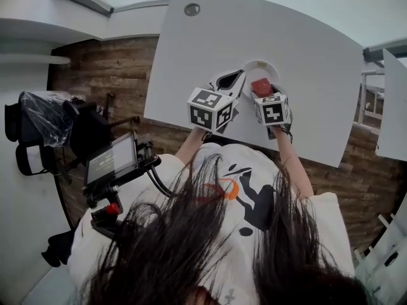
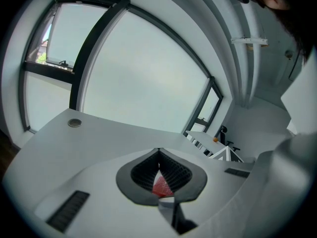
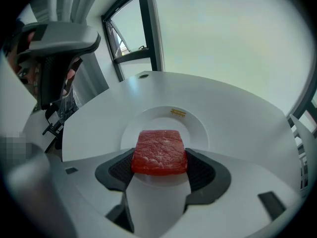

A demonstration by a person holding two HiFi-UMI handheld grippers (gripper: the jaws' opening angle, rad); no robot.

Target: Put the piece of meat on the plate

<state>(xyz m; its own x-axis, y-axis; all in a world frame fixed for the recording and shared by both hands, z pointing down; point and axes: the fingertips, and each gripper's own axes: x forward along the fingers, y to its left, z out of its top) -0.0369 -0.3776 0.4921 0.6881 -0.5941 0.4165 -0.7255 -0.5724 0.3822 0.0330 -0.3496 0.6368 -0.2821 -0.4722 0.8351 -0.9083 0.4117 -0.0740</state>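
Head view: white table (image 1: pixel 305 56) over wood floor (image 1: pixel 108 68); right fingers (image 3: pixel 118 170) pinch meat (image 3: pixel 159 151), left fingers (image 2: pixel 142 175) together.

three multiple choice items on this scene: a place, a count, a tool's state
1. Where is the flat red piece of meat?
A. between the right tool's jaws, over the round white plate
B. on the floor
C. in a bowl

2. How many plates are on the smooth white table?
A. one
B. two
C. three

3. How do the left tool's jaws stand?
A. wide apart
B. tips together, nothing held
C. clamped on a cup

Answers:
1 A: both jaws press the meat above the plate.
2 A: only one plate shows.
3 B: the left gripper view shows the tips meeting.
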